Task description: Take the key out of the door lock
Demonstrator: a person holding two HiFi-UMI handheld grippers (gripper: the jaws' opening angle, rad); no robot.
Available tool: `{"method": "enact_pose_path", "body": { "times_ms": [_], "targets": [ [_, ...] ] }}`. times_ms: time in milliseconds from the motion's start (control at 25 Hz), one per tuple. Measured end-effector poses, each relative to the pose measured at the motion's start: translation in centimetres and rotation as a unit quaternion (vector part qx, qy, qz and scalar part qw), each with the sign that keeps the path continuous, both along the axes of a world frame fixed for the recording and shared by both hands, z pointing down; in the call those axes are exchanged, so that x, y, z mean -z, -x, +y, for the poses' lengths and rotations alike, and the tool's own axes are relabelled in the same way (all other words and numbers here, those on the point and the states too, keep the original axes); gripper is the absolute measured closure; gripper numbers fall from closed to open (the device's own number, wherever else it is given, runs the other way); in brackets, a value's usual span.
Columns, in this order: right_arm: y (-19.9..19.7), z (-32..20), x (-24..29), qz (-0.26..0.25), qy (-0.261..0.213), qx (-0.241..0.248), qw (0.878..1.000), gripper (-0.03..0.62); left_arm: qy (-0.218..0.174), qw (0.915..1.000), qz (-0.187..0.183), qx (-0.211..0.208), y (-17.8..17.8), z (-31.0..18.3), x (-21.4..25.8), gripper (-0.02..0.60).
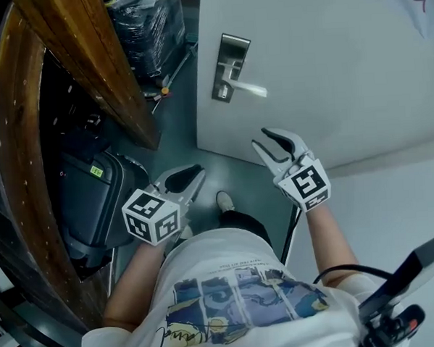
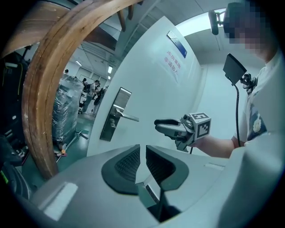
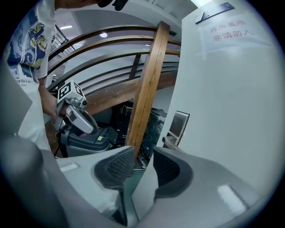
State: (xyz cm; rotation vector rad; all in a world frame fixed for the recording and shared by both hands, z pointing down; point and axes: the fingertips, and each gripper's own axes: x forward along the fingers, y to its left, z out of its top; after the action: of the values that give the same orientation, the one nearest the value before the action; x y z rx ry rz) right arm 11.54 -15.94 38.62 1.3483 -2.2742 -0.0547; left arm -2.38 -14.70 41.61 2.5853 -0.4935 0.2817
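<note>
The white door (image 1: 327,62) carries a metal lock plate (image 1: 229,67) with a lever handle (image 1: 249,90). I cannot make out a key in the lock in any view. My left gripper (image 1: 193,175) hangs low, well short of the door, open with a narrow empty gap (image 2: 142,149). My right gripper (image 1: 268,140) is below and right of the handle, apart from it, open and empty (image 3: 143,153). The lock plate (image 2: 115,116) also shows in the left gripper view, and at the door's edge in the right gripper view (image 3: 178,127).
A curved wooden railing (image 1: 9,144) and a slanted wooden post (image 1: 102,66) stand left of the door. A dark case (image 1: 94,190) sits on the floor under them. A wrapped pallet (image 1: 148,28) stands behind. The person's shoe (image 1: 224,200) is below the door. People (image 2: 91,91) stand far back.
</note>
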Motion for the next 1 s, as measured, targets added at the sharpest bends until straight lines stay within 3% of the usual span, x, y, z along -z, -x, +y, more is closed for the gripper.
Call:
{"method": "enact_pose_path", "body": {
  "times_ms": [440,720,1000],
  "targets": [
    [-4.2,-11.5,-1.1,0.055,-0.011,0.105,0.993,0.431,0.07,0.9929,0.025,0.093,-5.5,-7.2,-3.5,0.512],
    [-3.6,-13.3,-3.6,0.047,0.018,0.177,0.983,0.431,0.105,0.9834,0.049,0.139,-8.1,-10.0,-5.1,0.494],
    [-3.0,-13.9,-4.0,0.036,0.004,0.193,0.98,0.473,0.138,0.9739,0.084,0.16,-9.8,-12.7,-5.9,0.483]
  ]
}}
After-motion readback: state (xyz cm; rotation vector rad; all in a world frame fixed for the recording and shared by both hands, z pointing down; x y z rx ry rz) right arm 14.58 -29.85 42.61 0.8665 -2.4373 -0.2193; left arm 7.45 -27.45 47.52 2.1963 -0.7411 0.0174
